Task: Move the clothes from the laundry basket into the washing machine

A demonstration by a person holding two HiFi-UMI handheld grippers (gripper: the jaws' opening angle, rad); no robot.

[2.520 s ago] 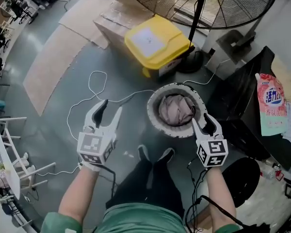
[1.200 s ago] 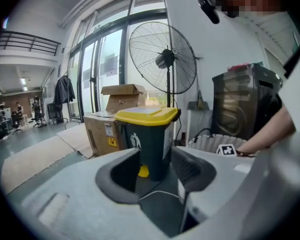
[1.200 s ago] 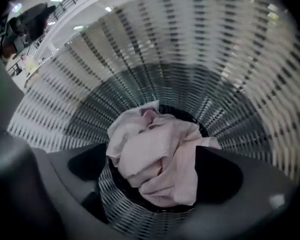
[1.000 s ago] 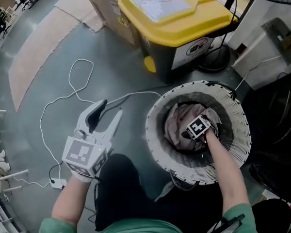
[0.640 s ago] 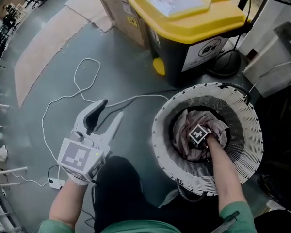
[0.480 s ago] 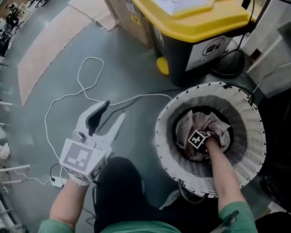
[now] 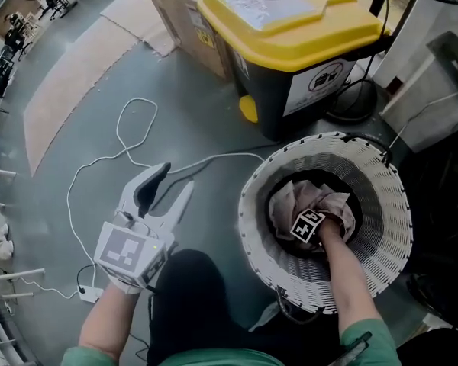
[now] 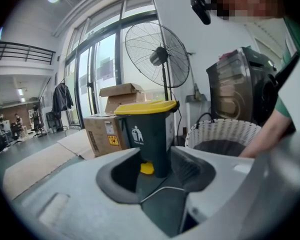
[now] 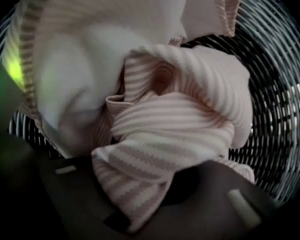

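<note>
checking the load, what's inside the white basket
A crumpled pink striped garment, with the right gripper, jaws just closing, pinching a fold. Whatever lies under the cloth is covered.

Item one: we are holding the left gripper [image 7: 172,181] above the grey floor [image 7: 76,158], its jaws standing apart and empty, a white cable [image 7: 130,128] trailing past it. Item two: we are holding the right gripper [image 7: 308,226] down inside the white laundry basket [image 7: 382,227], its jaws, just now closing, lying buried in the pinkish clothes [image 7: 290,200]. Item three: a yellow-lidded bin [image 7: 290,14] is standing just beyond the basket, a cardboard box [image 7: 175,2] sitting beside it
</note>
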